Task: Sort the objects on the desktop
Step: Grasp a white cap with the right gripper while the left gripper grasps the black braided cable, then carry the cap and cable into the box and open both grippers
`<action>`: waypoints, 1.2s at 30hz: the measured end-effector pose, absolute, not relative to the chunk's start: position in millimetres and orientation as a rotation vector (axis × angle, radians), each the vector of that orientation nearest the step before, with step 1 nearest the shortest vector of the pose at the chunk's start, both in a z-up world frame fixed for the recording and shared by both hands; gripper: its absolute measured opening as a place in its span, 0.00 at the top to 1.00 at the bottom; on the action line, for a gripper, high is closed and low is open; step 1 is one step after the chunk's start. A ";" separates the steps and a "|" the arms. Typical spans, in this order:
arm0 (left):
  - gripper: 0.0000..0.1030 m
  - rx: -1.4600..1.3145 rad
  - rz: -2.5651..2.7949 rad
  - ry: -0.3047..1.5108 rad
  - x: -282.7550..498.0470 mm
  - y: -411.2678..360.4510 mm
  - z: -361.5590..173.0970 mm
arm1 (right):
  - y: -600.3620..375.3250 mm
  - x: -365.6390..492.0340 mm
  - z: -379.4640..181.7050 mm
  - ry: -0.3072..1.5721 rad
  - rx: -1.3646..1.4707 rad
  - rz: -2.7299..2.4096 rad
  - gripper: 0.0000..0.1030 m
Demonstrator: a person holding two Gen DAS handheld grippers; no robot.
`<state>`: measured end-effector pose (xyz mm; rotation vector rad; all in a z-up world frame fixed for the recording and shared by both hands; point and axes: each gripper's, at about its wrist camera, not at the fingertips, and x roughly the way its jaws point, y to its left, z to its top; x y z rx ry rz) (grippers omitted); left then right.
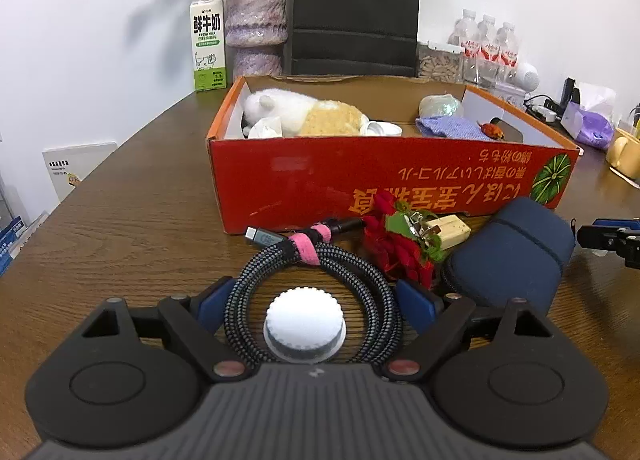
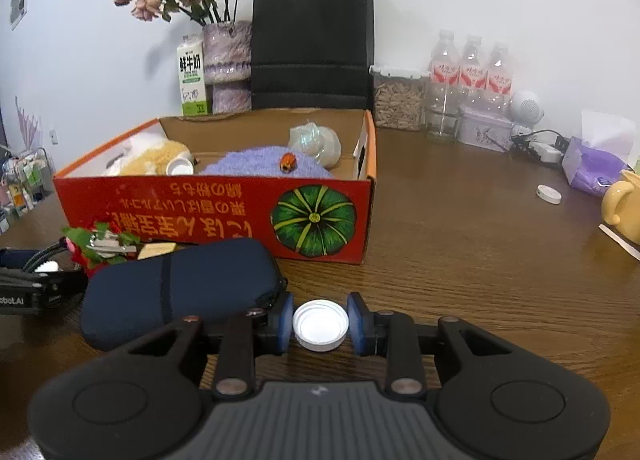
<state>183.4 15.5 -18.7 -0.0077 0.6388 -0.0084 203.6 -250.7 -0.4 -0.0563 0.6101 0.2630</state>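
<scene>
Box (image 2: 224,215) w/ red sides sits mid-bench (image 2: 460,244), already part filled; caps prob go in there. Left gripper (image 1: 316,302) hangs wide open, tilted down, pads either side of the coiled cable (image 1: 376,288) ringing a white cap (image 1: 305,324), gripping nothing. Right gripper (image 2: 320,324), tilted down too, is narrowed round a smaller white cap (image 2: 320,324); pads look to touch its rim. Squeeze square, lift straight, clear the box wall

White bottle cap (image 2: 320,324) open side up on the wooden table between blue pads, coiled braided cable (image 1: 312,296) with pink strap ringing a white ribbed lid (image 1: 305,324), navy zip case (image 2: 180,288) beside red box (image 2: 216,215)
</scene>
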 end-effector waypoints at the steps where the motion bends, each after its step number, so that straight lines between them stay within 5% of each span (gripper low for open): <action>1: 0.15 -0.006 -0.004 0.631 181.9 16.0 -17.3 | -251.0 201.5 1.2 0.604 -0.054 0.260 0.73; 19: 0.15 -0.049 -0.007 0.421 153.0 28.4 52.8 | -237.0 187.8 55.8 0.456 -0.041 0.264 0.73; 36: 0.15 -0.111 -0.101 0.362 267.9 -10.0 75.3 | -193.0 289.3 79.9 0.403 0.015 0.274 0.73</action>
